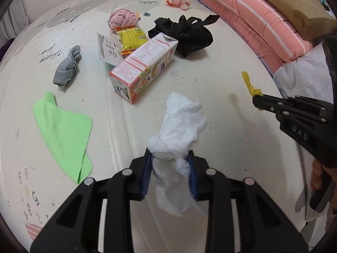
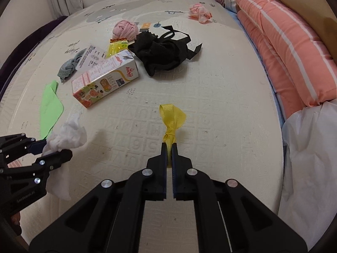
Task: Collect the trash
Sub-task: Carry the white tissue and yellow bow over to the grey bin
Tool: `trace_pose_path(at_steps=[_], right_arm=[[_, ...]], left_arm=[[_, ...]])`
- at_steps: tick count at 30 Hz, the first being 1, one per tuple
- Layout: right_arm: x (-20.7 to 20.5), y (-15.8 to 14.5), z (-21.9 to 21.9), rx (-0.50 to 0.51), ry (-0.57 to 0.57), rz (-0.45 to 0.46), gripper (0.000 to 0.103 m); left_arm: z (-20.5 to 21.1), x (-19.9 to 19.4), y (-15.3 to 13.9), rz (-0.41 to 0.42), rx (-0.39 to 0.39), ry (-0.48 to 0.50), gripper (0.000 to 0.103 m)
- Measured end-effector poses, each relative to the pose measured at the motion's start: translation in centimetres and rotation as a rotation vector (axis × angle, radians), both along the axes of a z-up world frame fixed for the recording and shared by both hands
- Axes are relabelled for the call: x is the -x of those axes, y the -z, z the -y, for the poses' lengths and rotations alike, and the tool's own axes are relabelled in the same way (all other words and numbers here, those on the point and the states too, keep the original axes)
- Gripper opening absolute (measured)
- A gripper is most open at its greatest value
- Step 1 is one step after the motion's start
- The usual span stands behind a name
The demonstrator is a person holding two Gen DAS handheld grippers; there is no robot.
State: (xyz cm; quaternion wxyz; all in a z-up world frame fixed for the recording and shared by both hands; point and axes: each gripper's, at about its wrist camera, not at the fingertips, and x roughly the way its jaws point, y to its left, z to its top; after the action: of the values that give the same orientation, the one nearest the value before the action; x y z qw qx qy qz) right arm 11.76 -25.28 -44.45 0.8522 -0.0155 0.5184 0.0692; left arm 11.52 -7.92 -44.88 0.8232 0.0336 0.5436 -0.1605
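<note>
My left gripper (image 1: 169, 155) is shut on a crumpled white tissue (image 1: 181, 120), which bulges out above the blue pads and hangs below them. From the right wrist view the same tissue (image 2: 67, 135) sits in the left gripper (image 2: 52, 147) at the lower left. My right gripper (image 2: 168, 145) is shut on a knotted yellow ribbon (image 2: 171, 118), its loop standing up past the fingertips. In the left wrist view the right gripper (image 1: 258, 103) holds that yellow ribbon (image 1: 249, 84) at the right.
On the cream play mat (image 2: 210, 105) lie a pink milk carton (image 1: 145, 67), yellow snack wrappers (image 1: 130, 38), a paper slip (image 1: 107, 48), black cloth (image 1: 185, 33), a grey sock (image 1: 67, 67), green cloth (image 1: 63, 132), a pink cloth ball (image 1: 123, 19) and a pink wrapper (image 1: 179, 0). White bag (image 2: 311, 158) and pink quilt (image 2: 290, 48) line the right.
</note>
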Motion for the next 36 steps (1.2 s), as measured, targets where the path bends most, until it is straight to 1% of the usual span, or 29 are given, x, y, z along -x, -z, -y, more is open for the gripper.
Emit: trace_pose_path(at_steps=[4, 7, 9, 14, 18, 22, 26, 30, 33, 36], right_arm=[[1.6, -3.1, -1.2, -0.012, -0.024, -0.005, 0.003], [3.0, -6.5, -2.7, -0.016, -0.062, -0.001, 0.003], [4.0, -9.1, -3.7, -0.022, -0.091, 0.005, 0.003], [6.8, -16.2, -7.1, -0.038, -0.182, 0.03, 0.003], [9.1, -21.7, -10.9, -0.056, -0.291, 0.055, 0.003], [11.1, -26.3, -15.7, -0.058, -0.434, 0.094, 0.003], [12.6, -29.5, -21.3, -0.065, -0.576, 0.138, 0.003], [14.1, -31.3, -28.1, -0.062, -0.707, 0.165, 0.003], [15.8, -32.2, -34.2, -0.076, -0.799, 0.169, 0.003], [17.5, -32.7, -41.3, -0.096, -0.873, 0.167, 0.003]], left_arm=[[-1.3, 0.6, -3.6, 0.023, 0.002, -0.001, 0.03], [-2.3, 1.0, -6.8, 0.044, -0.005, -0.014, 0.03], [-3.4, 2.1, -9.4, 0.053, -0.004, -0.038, 0.03], [-7.2, 4.8, -16.2, 0.062, 0.011, -0.142, 0.03], [-11.4, 7.7, -21.5, 0.075, 0.014, -0.249, 0.03], [-16.4, 11.3, -26.1, 0.109, 0.005, -0.362, 0.03], [-22.4, 15.4, -29.5, 0.147, -0.011, -0.494, 0.03], [-29.4, 19.4, -31.2, 0.155, 0.007, -0.635, 0.03], [-35.4, 22.6, -32.6, 0.183, -0.003, -0.73, 0.03], [-42.2, 25.8, -33.6, 0.204, -0.016, -0.804, 0.03]])
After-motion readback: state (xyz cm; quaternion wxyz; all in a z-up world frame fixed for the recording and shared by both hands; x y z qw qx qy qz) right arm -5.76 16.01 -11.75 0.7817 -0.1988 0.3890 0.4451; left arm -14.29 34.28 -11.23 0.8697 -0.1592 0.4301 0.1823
